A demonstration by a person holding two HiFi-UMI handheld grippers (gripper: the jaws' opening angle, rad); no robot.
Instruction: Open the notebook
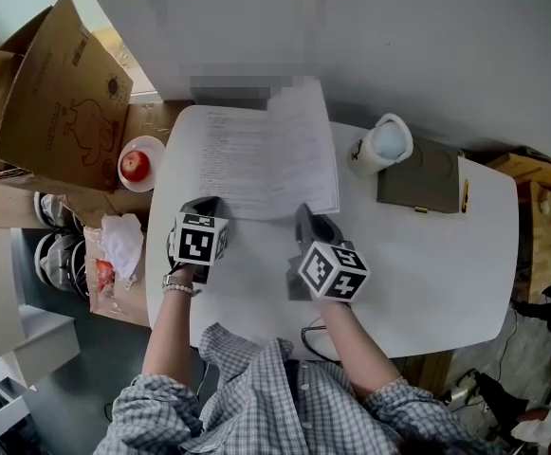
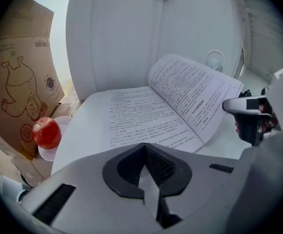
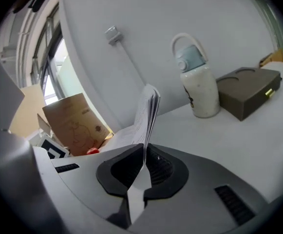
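The notebook (image 1: 247, 159) lies open on the white table (image 1: 427, 263), with printed text on its pages. My left gripper (image 1: 204, 204) is shut at the near edge of the flat left page (image 2: 131, 116), with a thin white sheet edge showing between its jaws (image 2: 143, 147). My right gripper (image 1: 305, 214) is shut on a sheaf of pages (image 3: 148, 111). That sheaf stands lifted off the table, edge-on in the right gripper view and curved over in the left gripper view (image 2: 195, 96).
A white bottle with a pale blue lid (image 1: 381, 145) stands right of the notebook, beside a flat grey-brown box (image 1: 422, 173). Left of the table, a red apple (image 1: 135, 165) sits in a white bowl by a cardboard box (image 1: 57, 93).
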